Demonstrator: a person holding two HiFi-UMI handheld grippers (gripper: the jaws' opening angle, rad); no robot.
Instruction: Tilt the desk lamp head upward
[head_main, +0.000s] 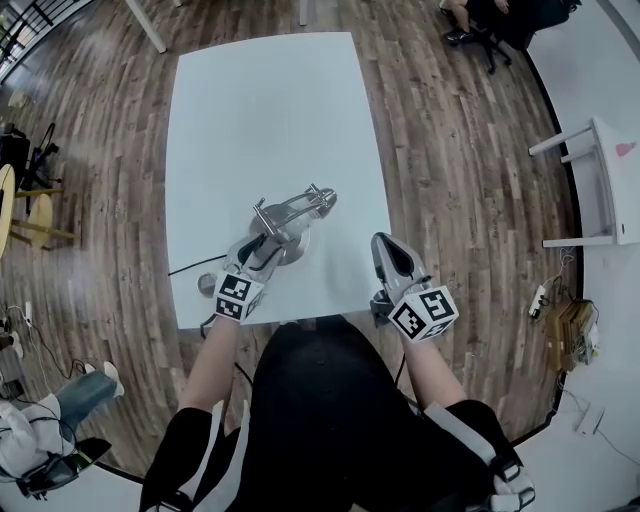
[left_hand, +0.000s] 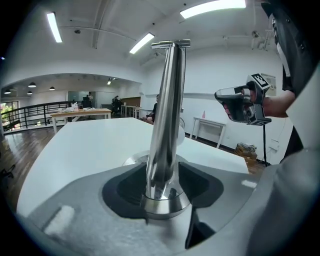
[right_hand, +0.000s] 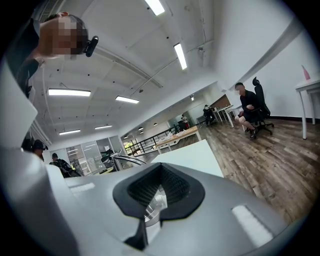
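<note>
- While the left tool (head_main: 262, 250) straddles the desk lamp (head_main: 290, 222) low on its chrome stem (left_hand: 167, 100), its jaws stand apart with the pads clear of the metal, so it has no hold for tilting.
- The lamp stands by the tabletop's (head_main: 260, 110) near edge, within reach.
- The right tool (head_main: 390, 258), jaws together and empty, is held aside, probably unneeded.

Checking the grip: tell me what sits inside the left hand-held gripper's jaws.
The lamp's metal arm stands between the open jaws of the left hand-held gripper, pads clear of it. The lamp base is mostly covered by that hand-held gripper.
</note>
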